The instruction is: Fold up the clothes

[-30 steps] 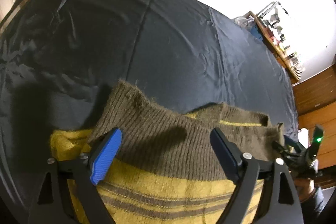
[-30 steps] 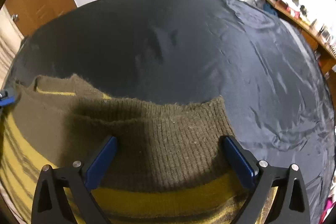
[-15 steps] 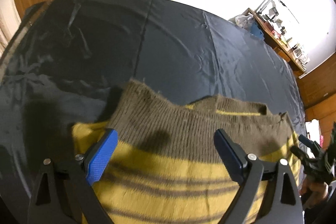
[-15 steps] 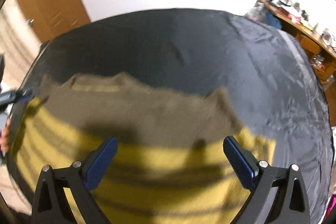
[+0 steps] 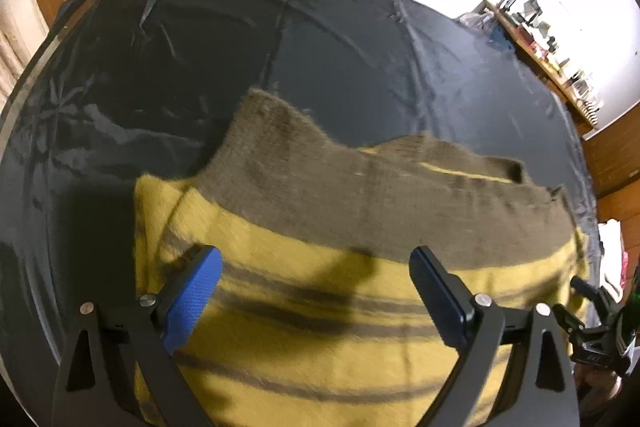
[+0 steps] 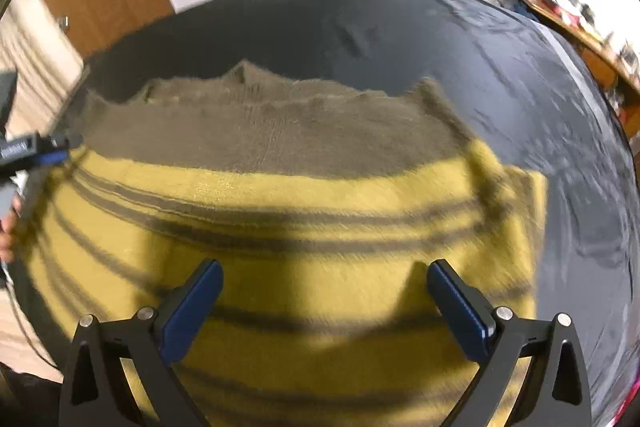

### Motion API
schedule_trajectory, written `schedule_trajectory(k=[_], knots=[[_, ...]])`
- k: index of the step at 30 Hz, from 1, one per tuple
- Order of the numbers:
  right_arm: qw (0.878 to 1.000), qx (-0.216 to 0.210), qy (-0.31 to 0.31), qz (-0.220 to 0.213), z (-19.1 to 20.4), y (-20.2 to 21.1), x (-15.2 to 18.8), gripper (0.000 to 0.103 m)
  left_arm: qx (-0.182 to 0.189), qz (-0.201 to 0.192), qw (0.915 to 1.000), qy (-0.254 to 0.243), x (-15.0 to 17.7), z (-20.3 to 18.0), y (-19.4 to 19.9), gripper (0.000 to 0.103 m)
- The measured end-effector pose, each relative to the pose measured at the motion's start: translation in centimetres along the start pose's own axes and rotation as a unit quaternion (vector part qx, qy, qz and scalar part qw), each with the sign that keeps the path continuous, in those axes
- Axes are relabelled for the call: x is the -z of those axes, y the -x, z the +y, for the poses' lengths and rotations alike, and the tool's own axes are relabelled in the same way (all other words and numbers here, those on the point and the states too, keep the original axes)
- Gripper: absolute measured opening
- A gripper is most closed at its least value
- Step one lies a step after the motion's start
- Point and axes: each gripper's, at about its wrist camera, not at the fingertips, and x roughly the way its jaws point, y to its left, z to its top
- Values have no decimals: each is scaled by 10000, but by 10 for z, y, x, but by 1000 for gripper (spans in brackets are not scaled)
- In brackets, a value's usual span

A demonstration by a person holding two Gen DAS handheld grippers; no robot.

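1. Left wrist view: the left gripper point(image 5: 316, 291) is seen with its jaws spread wide and nothing held between them; each black finger carries a blue pad point(image 5: 192, 297) with a fine knurled texture.
2. Left wrist view: a knitted sweater point(image 5: 320, 327) is laid flat beneath and ahead of the jaws, on a dark sheet point(image 5: 340, 59) that is smooth, slightly glossy and creased.
3. Left wrist view: the knit is fuzzy and ribbed; a mustard-yellow body with thin dark stripes lies between the jaws, and a brown-olive band with a neckline is seen beyond the fingertips.
4. Left wrist view: the right gripper point(image 5: 592, 311) is glimpsed past the right-hand jaw, at the sweater's edge; no writing can be read on it.
5. Right wrist view: the right gripper point(image 6: 324, 291) is shown with jaws likewise wide apart and empty, its blue pads point(image 6: 460, 311) hovering over the yellow part.
6. Right wrist view: the sweater point(image 6: 280, 227) fills the space between and ahead of the jaws, motion-blurred, with curved dark stripes and the brown-olive band farther out.
7. Right wrist view: the left gripper point(image 6: 44, 149) is seen beyond the left-hand jaw at the sweater's edge; its label is too blurred to be read.
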Motion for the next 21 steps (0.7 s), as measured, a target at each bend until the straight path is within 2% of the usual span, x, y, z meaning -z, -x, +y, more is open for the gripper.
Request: schedule_trajectory(k=[5, 7, 10, 13, 17, 21], knots=[[9951, -394, -823, -377, -71, 40, 33, 103, 144, -17, 9996, -224, 18, -26, 12, 96], [9905, -509, -1205, -425, -84, 43, 34, 103, 165, 73, 9995, -245, 10, -45, -2, 96], [9783, -906, -1814, -431, -122, 51, 48, 103, 122, 174, 9995, -227, 22, -48, -2, 96], [9662, -1231, -2218, -463, -143, 45, 61, 103, 91, 221, 9996, -165, 33, -49, -1, 96], [9636, -1455, -2200, -429, -140, 37, 77, 103, 88, 239, 9996, -102, 45, -52, 2, 96], [9701, -1427, -1908, -465, -128, 34, 68, 101, 14, 247, 9997, -53, 53, -52, 5, 96]])
